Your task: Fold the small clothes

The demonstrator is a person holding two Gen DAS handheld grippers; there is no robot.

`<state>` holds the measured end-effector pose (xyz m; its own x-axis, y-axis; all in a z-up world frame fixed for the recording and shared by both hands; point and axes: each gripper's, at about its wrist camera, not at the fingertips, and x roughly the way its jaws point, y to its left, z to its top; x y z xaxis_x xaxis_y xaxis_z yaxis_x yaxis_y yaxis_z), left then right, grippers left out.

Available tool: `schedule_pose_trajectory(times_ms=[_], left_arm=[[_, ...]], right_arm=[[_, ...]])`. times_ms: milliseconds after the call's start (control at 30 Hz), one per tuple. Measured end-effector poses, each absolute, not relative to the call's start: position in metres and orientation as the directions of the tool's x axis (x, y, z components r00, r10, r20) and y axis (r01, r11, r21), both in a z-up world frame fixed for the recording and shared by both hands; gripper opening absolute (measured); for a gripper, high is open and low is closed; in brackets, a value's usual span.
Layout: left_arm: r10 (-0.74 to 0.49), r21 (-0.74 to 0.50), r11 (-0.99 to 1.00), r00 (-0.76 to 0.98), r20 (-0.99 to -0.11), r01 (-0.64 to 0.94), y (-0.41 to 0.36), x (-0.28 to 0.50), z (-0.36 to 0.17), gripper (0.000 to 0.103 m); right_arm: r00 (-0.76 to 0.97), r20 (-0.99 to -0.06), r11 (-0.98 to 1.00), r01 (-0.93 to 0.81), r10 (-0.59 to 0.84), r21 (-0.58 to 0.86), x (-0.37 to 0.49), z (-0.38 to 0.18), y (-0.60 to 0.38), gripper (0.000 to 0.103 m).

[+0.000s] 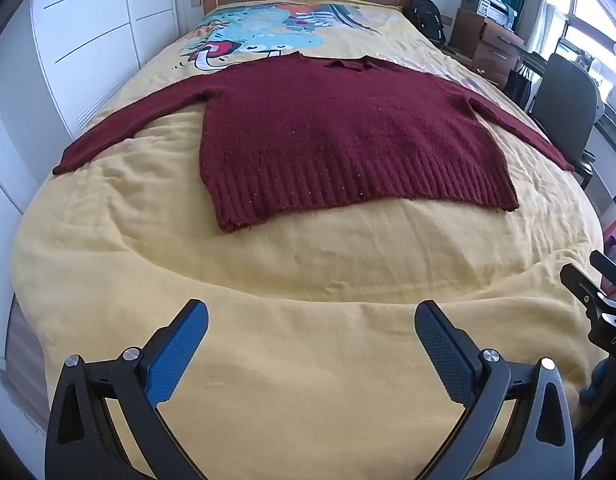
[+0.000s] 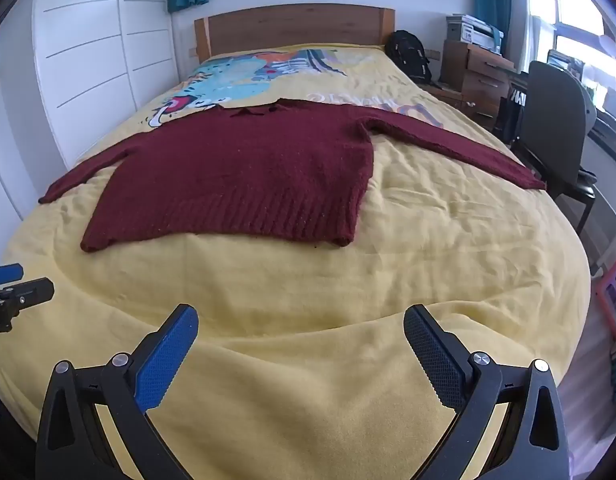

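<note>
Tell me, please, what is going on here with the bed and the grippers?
A person holds one hand-held gripper in each hand over a bed with a yellow cover. A dark red sweater lies flat on it, sleeves spread, not yet folded. The left hand-held gripper and right hand-held gripper are both open, empty and short of it.

Two wrist cameras at the foot of the bed, both tipped down and facing the headboard

Each looks out between its own spread fingers, close over the yellow blanket. The left view has the sweater at 12 o'clock and the right gripper at 3 o'clock. The right view has the sweater at 11 o'clock and the left gripper at 9 o'clock. Both share the bed, headboard, wardrobe and desk chair.
</note>
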<state>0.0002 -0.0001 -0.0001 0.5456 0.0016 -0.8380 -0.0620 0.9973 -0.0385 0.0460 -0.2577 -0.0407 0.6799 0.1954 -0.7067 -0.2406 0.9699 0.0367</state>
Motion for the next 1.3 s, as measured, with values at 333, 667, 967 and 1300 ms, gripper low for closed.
schedule_pose_trajectory(times_ms=[333, 667, 967, 1300], left_arm=[[0.004, -0.038, 0.997, 0.548, -0.836, -0.066, -0.0024, -0.0031, -0.0035, 0.102], [0.003, -0.05, 0.995, 0.546, -0.838, -0.081, 0.0021, -0.0016, -0.0047, 0.102], [-0.006, -0.067, 0.993, 0.535, -0.845, -0.096, 0.0055, -0.0029, -0.007, 0.102], [-0.005, -0.067, 0.993, 0.531, -0.848, -0.096, 0.0054, -0.0029, -0.0063, 0.102]], right_arm=[[0.684, -0.703, 0.97, -0.241, 0.195, 0.035, 0.0453, -0.0412, -0.2572, 0.103], [0.685, -0.702, 0.97, -0.24, 0.195, 0.035, 0.0443, -0.0403, -0.2567, 0.103], [0.685, -0.702, 0.971, -0.236, 0.195, 0.04, 0.045, -0.0407, -0.2603, 0.103], [0.686, -0.701, 0.971, -0.234, 0.196, 0.044, 0.045, -0.0406, -0.2613, 0.103]])
